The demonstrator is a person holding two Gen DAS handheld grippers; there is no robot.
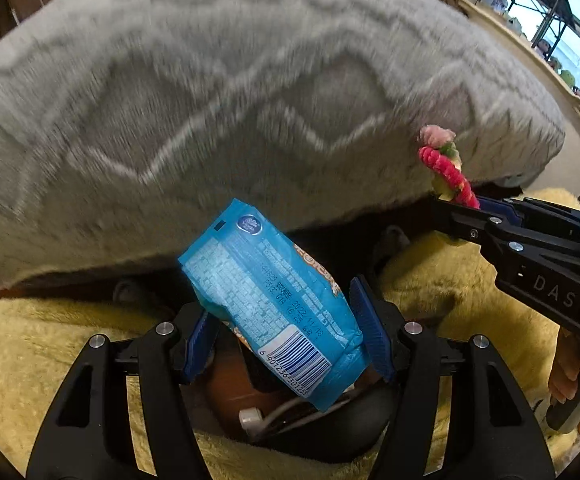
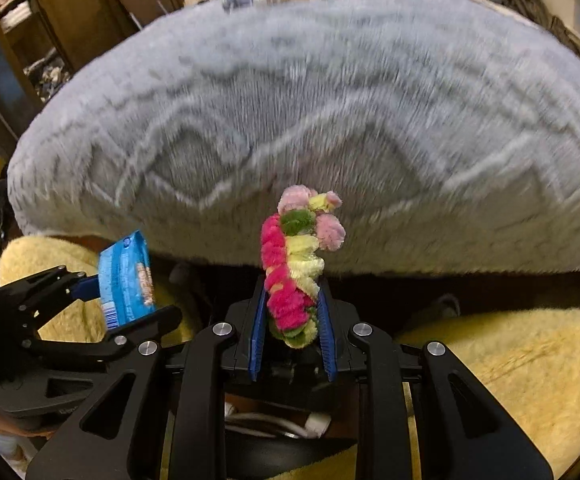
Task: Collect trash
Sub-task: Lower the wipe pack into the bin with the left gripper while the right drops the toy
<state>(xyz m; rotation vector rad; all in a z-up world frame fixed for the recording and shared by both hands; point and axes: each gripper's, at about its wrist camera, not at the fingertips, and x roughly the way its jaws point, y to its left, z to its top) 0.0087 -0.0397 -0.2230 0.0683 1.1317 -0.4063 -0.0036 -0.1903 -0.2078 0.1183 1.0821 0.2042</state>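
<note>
Nearest my left lens: the black linkage arms, then the left gripper (image 1: pixel 286 332), its blue pads clamped on a blue snack packet (image 1: pixel 268 304), barcode end down toward me, top corner leaning to eleven o'clock. I judge the grip sits low on the packet so the bulk stands clear of the fingers for an easy drop. Under the jaws, a dark round opening with a white plug and cable (image 1: pixel 258 416) inside; whether that is the bin I cannot tell. On my right lens, the right gripper (image 2: pixel 293 320) stands narrow, pinching a twisted pipe-cleaner piece (image 2: pixel 290 276), pink, green and yellow, its loose end sticking up at twelve o'clock. The left gripper shows there at nine o'clock, the right one at three o'clock in the left view, so both loads ride side by side. Around both, yellow fleece (image 2: pixel 509 364). Beyond, filling the upper half, a grey patterned cushion (image 1: pixel 230 100), blurred. Furthest, shelving and clutter, unreadable.
</note>
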